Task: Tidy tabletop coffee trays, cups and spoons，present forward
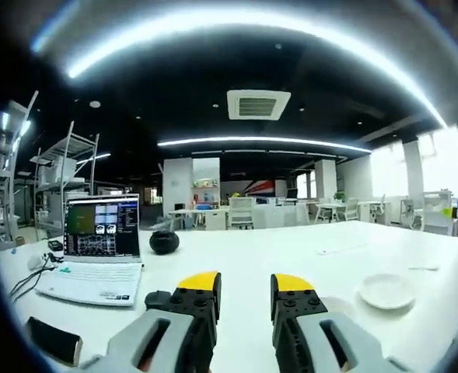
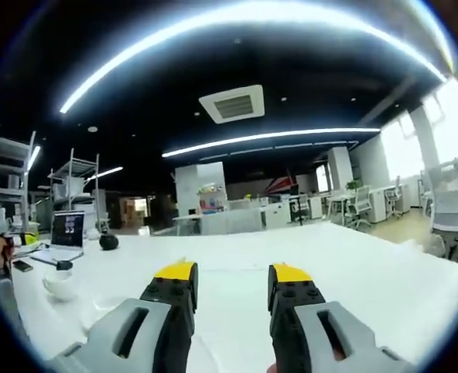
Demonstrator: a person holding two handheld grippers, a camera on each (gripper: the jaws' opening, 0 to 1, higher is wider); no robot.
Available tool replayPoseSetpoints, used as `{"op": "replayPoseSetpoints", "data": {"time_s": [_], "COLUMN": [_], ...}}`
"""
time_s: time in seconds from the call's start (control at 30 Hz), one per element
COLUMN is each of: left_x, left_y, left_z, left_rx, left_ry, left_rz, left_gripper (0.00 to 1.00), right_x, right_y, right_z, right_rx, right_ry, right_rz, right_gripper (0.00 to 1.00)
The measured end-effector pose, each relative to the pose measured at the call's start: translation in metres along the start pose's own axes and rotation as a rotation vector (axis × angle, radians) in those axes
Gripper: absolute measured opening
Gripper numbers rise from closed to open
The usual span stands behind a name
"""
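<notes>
Not started: both tongs, left [image 1: 245,289] and right [image 2: 233,281], released and empty; saucer [image 1: 386,291] and cup [image 2: 59,284] untouched on surface [image 1: 291,249].

We look across a long white bench [image 1: 306,249] into a wide open office under a dark ceiling [image 1: 213,62]. Curved light strips [image 1: 260,141] run overhead, and a square air vent [image 1: 257,103] sits between them. Metal shelving racks [image 1: 65,175] stand along one side. Bright windows [image 1: 438,167] glow on the opposite side, with white desks and chairs [image 2: 361,206] near them. White pillars [image 1: 178,186] and further desks fill the far end.
</notes>
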State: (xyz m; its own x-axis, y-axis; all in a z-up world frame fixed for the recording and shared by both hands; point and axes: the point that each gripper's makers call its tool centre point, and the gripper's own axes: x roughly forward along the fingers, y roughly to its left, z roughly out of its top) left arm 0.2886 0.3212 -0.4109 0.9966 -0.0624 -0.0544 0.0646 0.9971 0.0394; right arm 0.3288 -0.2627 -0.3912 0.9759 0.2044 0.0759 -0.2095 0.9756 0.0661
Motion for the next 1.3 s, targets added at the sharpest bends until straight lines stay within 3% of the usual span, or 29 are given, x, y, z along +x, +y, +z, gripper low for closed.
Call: {"op": "replayPoseSetpoints", "data": {"time_s": [0.07, 0.2, 0.4, 0.77, 1.13, 1.3], "left_x": [0.001, 0.005, 0.007, 0.008, 0.012, 0.016], "left_y": [0.002, -0.003, -0.011, -0.011, -0.017, -0.024], "left_z": [-0.006, -0.016, -0.016, -0.015, -0.016, -0.021], "left_rx": [0.011, -0.017, -0.065, -0.058, -0.060, -0.039], "left_ry": [0.052, 0.130, 0.166, 0.263, 0.358, 0.416], "left_rz": [0.001, -0.061, -0.136, -0.190, -0.240, -0.266], "left_gripper": [0.27, 0.27, 0.27, 0.27, 0.27, 0.28], "right_x": [0.007, 0.022, 0.048, 0.083, 0.105, 0.110], "right_y": [0.009, 0.032, 0.072, 0.148, 0.228, 0.264], "right_z": [0.001, 0.005, 0.011, 0.017, 0.005, -0.009], "right_rx": [-0.026, -0.046, 0.020, -0.088, -0.164, -0.197], "right_ry": [0.017, 0.043, 0.085, 0.165, 0.284, 0.376], "right_rz": [0.028, 0.101, 0.215, 0.396, 0.571, 0.663], "right_gripper": [0.36, 0.36, 0.38, 0.39, 0.36, 0.35]}}
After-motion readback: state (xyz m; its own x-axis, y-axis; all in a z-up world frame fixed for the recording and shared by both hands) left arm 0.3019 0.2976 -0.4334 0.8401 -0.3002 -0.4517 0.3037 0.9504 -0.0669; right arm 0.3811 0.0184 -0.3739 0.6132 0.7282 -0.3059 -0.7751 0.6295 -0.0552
